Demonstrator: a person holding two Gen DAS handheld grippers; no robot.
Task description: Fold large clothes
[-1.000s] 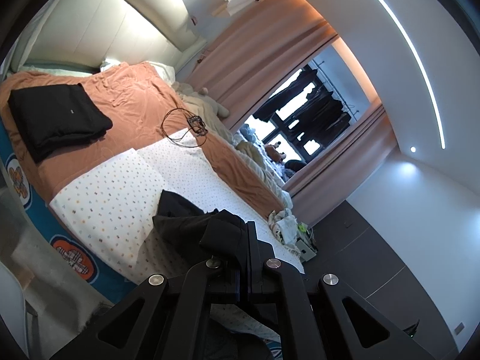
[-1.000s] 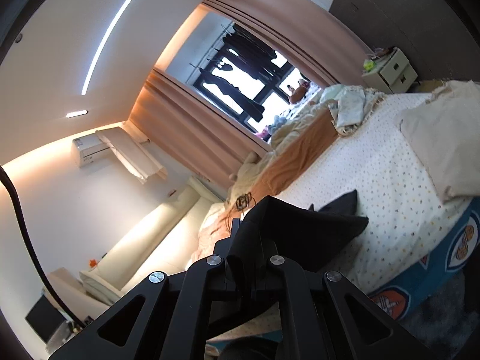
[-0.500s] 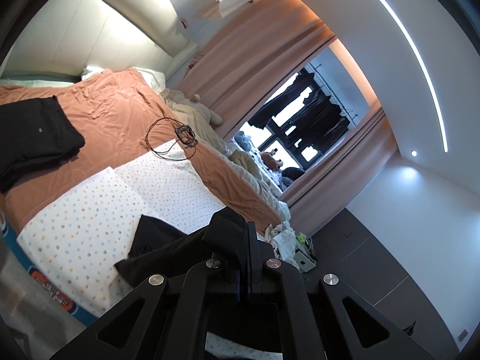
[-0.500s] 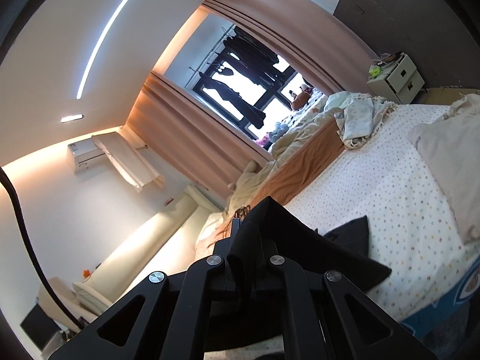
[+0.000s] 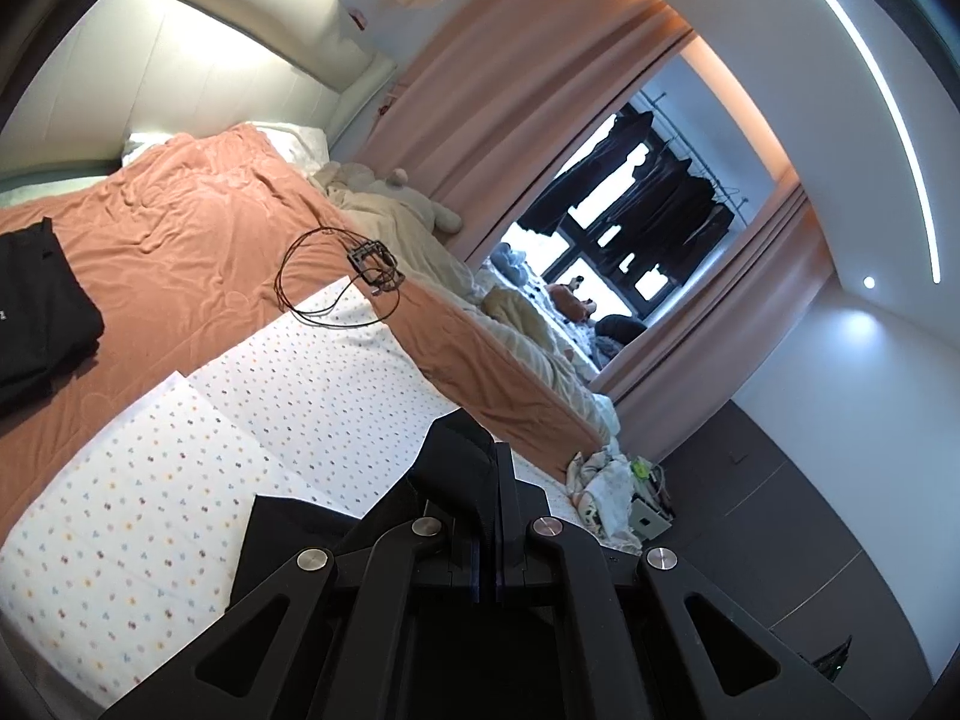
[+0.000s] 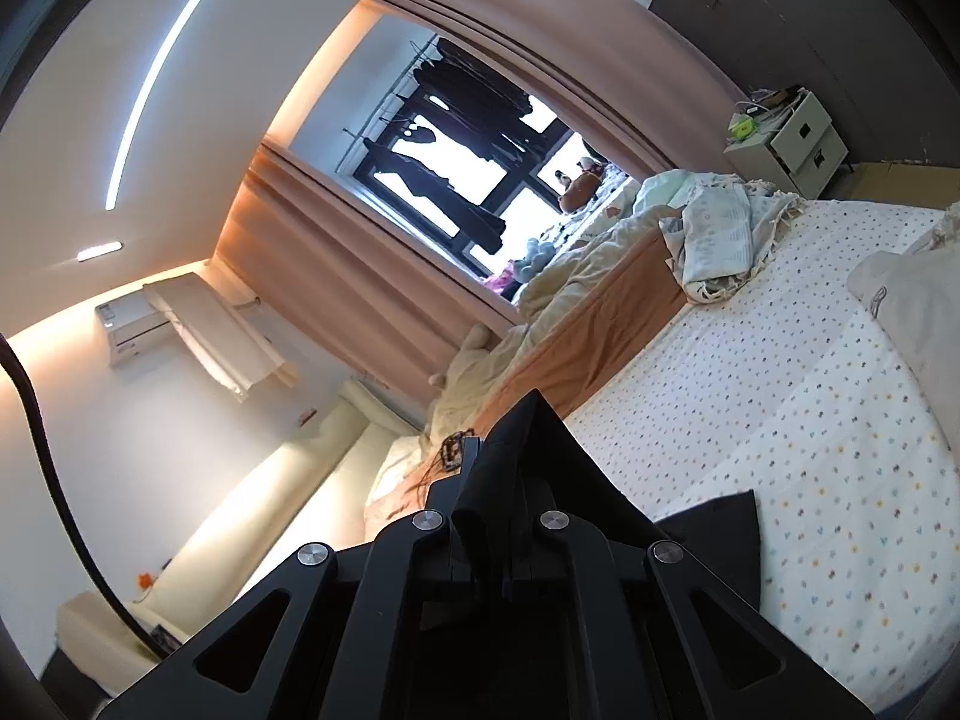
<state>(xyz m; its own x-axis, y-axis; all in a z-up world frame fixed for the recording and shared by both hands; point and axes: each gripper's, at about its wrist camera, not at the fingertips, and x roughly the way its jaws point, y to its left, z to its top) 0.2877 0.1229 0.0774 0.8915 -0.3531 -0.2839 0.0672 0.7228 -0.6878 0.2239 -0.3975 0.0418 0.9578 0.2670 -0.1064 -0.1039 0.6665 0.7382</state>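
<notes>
Over the dotted sheet [image 5: 312, 396], both claws, left claw [image 5: 487, 480] and right claw [image 6: 489, 480], stay clamped on the black garment [image 6: 540, 450], now lifted higher.

A window [image 6: 480, 180] was framed by pink curtains [image 6: 336, 276]. A strip light [image 5: 888, 96] was set in the ceiling. A white nightstand [image 6: 804, 141] was placed against the dark wall [image 6: 840, 12].

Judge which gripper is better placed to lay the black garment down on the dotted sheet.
Neither clearly: left gripper and right gripper both clamp the black garment over the dotted sheet.
</notes>
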